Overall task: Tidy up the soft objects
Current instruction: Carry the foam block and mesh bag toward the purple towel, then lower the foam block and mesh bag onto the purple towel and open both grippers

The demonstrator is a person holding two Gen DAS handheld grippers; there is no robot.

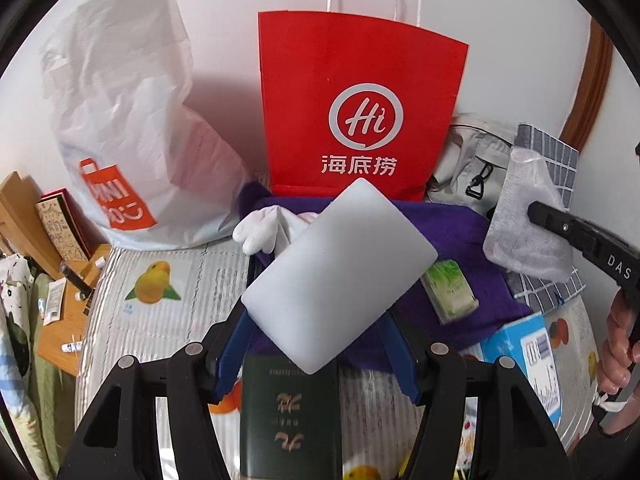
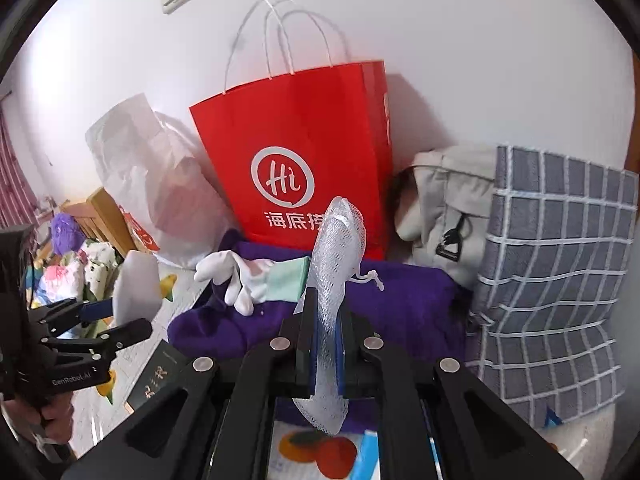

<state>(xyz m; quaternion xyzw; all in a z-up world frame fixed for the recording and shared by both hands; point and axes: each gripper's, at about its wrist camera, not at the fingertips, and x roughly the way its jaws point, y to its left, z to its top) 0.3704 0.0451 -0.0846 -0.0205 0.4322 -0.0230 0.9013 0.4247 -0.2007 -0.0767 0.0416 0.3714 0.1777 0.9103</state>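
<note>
My left gripper [image 1: 316, 316] is shut on a white foam block [image 1: 340, 272], held tilted in the air in front of the red paper bag [image 1: 360, 100]. My right gripper [image 2: 326, 320] is shut on a white mesh pouch [image 2: 338, 256], which stands up between its blue pads. On the purple cloth [image 2: 400, 300] below the bag lies a white glove [image 2: 236, 276]. The left wrist view shows the right gripper [image 1: 536, 212] at the right edge with the mesh pouch [image 1: 524, 220]. In the right wrist view the left gripper [image 2: 116, 320] carries the foam block [image 2: 138, 288] at the left.
A white plastic bag [image 1: 120, 120] leans on the wall left of the red bag. A beige backpack [image 2: 444, 200] and a grey checked cloth [image 2: 560, 260] stand to the right. A green tissue packet [image 1: 450, 288], a dark green book [image 1: 292, 412] and a blue box [image 1: 524, 356] lie on the bed.
</note>
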